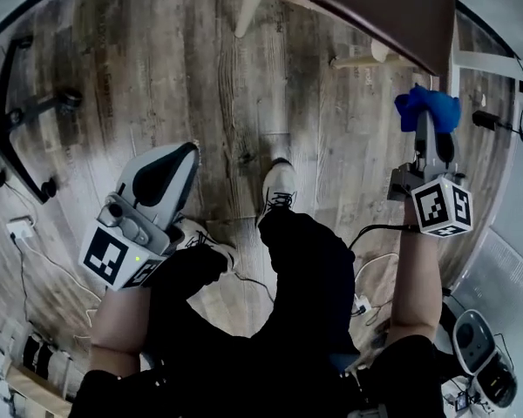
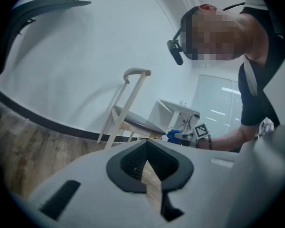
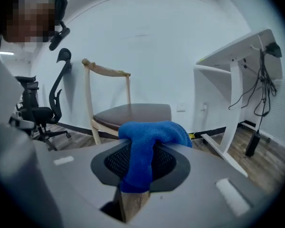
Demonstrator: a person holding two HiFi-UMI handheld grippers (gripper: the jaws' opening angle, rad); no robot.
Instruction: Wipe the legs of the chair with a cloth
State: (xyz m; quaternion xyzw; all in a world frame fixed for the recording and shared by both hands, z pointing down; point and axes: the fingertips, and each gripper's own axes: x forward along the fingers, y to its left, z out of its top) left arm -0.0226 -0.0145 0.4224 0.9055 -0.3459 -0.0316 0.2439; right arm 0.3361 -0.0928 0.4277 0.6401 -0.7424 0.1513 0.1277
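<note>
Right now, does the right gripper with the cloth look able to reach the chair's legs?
Probably yes. The right gripper, shut on the blue cloth, faces the chair, and only bare floor lies between it and the nearest leg; nothing visible blocks the way.

Office room, wood-plank floor (image 1: 157,77), black swivel office chair (image 3: 40,110), white desk (image 3: 232,56) with dangling cables (image 3: 263,87), white walls (image 3: 147,46)

chair (image 1: 375,7): upper right of the head view, on the floor (image 1: 200,68)
cloth (image 1: 429,109): right of frame, just below the chair seat, between the jaws of the right gripper (image 1: 431,129)
left gripper (image 1: 179,159): lower left of centre, well apart from the chair
office chair base (image 1: 22,116): left edge
desk (image 1: 497,59): far right edge, beside the chair
</note>
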